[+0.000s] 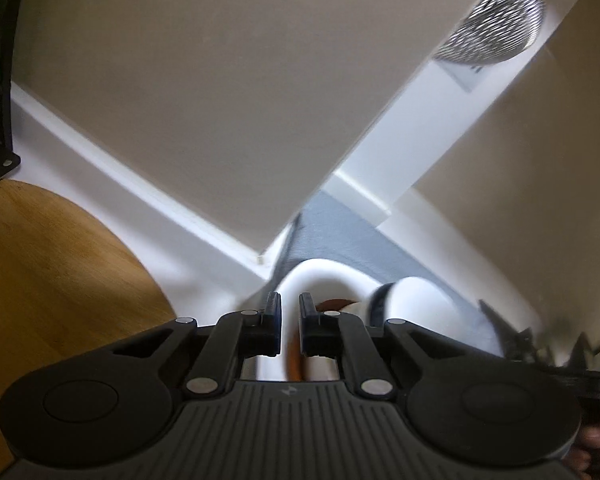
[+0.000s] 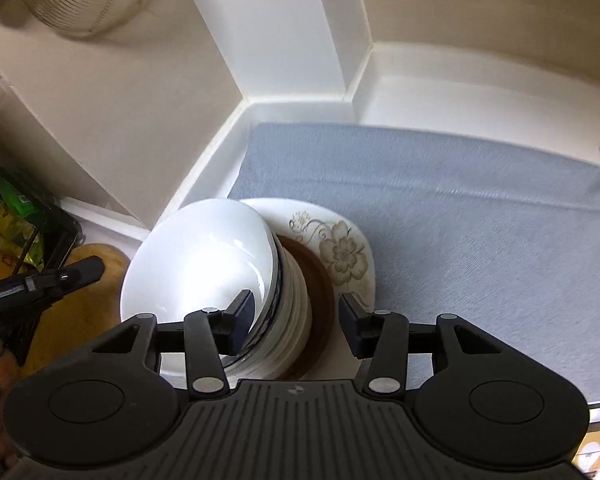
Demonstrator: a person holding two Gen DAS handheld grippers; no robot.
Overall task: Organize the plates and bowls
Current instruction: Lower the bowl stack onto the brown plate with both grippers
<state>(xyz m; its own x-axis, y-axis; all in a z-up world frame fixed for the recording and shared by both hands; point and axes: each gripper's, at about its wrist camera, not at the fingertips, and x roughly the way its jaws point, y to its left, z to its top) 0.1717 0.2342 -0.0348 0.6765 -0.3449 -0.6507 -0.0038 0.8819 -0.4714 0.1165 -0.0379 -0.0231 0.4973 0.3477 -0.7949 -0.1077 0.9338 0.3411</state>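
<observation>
The white bowl (image 2: 198, 256) tops a stack of bowls (image 2: 288, 320) on a brown plate (image 2: 320, 300) and a floral plate (image 2: 340, 256), upright, at the grey mat's (image 2: 460, 208) left front corner beside the white wall (image 2: 268, 28). Left gripper (image 1: 290, 312): clenched, empty. Right gripper (image 2: 296, 316): released, straddling the stack's rims.

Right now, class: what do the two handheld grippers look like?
Both the left gripper and the right gripper are matte black plastic, with a ribbed grey centre plate bearing a small logo, round side housings, silver rivets on linkage bars, and dark blue-black pads on the jaws.
</observation>
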